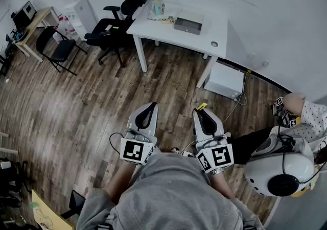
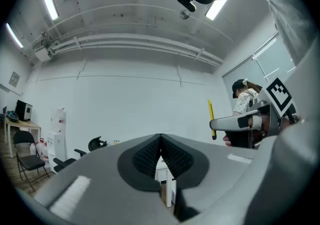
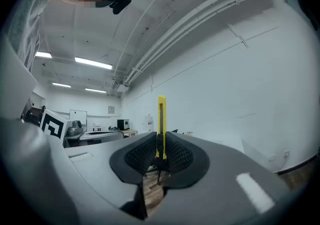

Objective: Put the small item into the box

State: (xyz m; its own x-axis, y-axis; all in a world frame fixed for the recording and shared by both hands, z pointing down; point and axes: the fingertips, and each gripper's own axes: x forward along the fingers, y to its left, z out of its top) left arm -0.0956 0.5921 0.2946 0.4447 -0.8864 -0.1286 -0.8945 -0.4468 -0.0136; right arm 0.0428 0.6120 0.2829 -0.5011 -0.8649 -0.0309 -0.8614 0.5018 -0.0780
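Where pads [image 3: 142, 156] clamp it, yellow knife [image 3: 161, 114] half-hidden

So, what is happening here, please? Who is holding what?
A person stands on the wooden floor, away from the white table, with a gripper in each hand. The right gripper is shut on a yellow utility knife, held upright. The left gripper is shut and empty. The grey box lies on the table, not yet reached.

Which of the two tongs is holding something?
The right tongs: a yellow utility knife is clamped between them, while the left tongs are closed on nothing.
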